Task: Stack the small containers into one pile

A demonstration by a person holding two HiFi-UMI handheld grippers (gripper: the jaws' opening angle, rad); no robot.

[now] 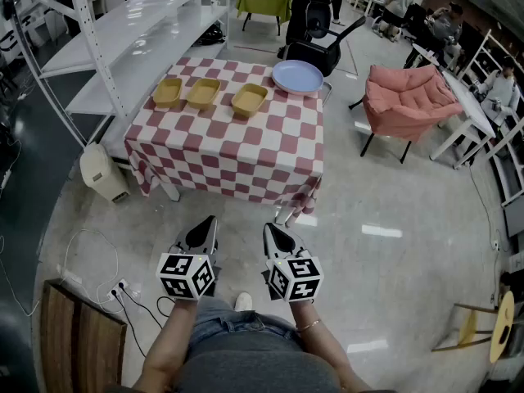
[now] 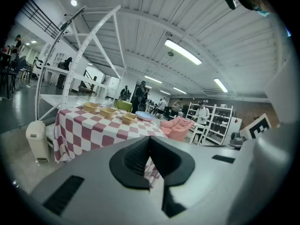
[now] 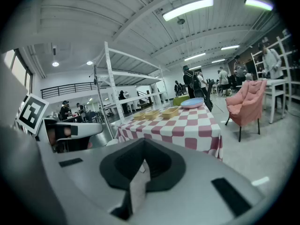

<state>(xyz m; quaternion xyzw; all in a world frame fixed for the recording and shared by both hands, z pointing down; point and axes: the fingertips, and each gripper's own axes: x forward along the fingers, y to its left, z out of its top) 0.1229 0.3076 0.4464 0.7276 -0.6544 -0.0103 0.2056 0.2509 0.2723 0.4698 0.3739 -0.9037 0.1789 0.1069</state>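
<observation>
The small containers (image 1: 203,92) were counted as three, set in a row on the far left part of the checkered desk (image 1: 237,150), apart from one another and none stacked. One blue plate (image 1: 297,77) was seen at the far right corner, near the rightmost container. Only in the head view were both tools shown together. The left gripper (image 1: 210,221) and the right gripper (image 1: 268,228) were held side by side low in front of the person, well apart from the desk, with bare floor (image 1: 385,244) between. Ceiling lights and distant people were shown only in the gripper views. In the left gripper view the same three containers (image 2: 108,110) and the plate (image 2: 144,116) were seen past the fingers (image 2: 133,158), which were pressed together on nothing. In the right gripper view the fingers (image 3: 119,165) were likewise closed and empty, with the containers (image 3: 151,114) and plate (image 3: 192,103) beyond. The near half of the desk was left bare up to its front edge. One white shelving rack (image 1: 123,39) was seen just beside the desk's left side, one black chair (image 1: 315,51) behind its far right corner, and one pink armchair (image 1: 409,97) well apart to the right.
</observation>
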